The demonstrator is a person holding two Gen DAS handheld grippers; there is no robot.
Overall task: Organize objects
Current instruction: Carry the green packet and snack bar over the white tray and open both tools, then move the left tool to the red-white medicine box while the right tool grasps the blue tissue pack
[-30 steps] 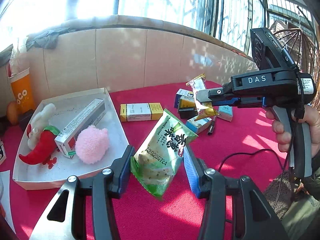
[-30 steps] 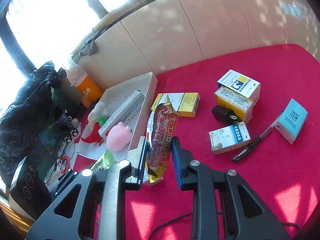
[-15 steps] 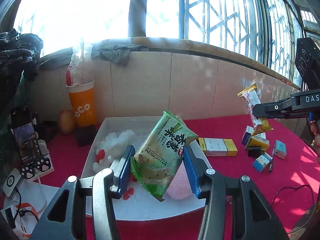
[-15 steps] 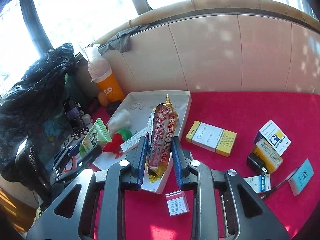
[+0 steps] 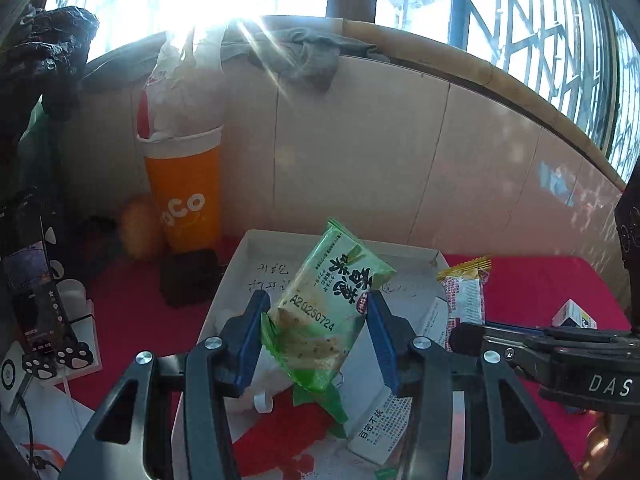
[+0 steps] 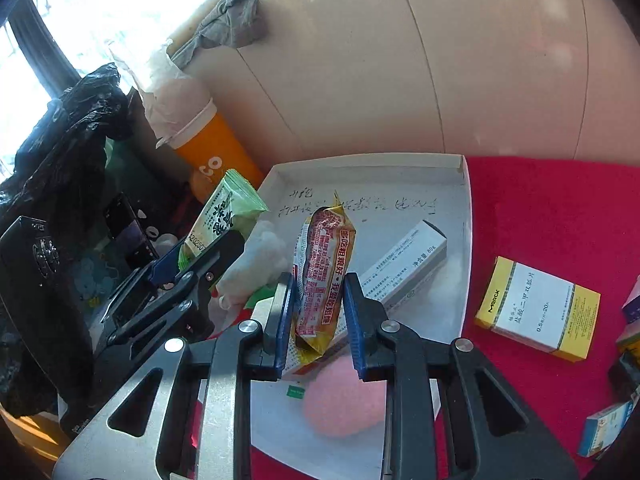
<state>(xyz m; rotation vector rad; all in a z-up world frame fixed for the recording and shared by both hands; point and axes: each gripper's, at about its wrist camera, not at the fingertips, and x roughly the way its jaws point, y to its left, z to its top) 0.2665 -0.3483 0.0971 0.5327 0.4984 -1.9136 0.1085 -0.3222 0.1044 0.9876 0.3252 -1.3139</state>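
My left gripper (image 5: 316, 320) is shut on a green snack packet (image 5: 328, 304) and holds it above the white tray (image 5: 256, 256). My right gripper (image 6: 320, 304) is shut on a red and gold snack bar (image 6: 322, 276) and holds it over the same tray (image 6: 360, 164). The tray holds a long white box (image 6: 404, 264), a pink plush (image 6: 344, 400), a white plush (image 6: 256, 256) and a red chili toy (image 5: 280, 436). The right gripper with its bar (image 5: 464, 292) shows at the right of the left wrist view. The left gripper with its packet (image 6: 224, 216) shows at the left of the right wrist view.
An orange cup (image 5: 184, 196) stands behind the tray by the tiled wall. A yellow and white medicine box (image 6: 536, 308) and other small boxes (image 6: 604, 428) lie on the red cloth to the right. A black bag (image 6: 56, 148) and a phone (image 5: 36, 300) sit at the left.
Both grippers have moved left and forward over the tray, each still holding its packet. The tray now lies right below them and the loose boxes have slid off to the right.
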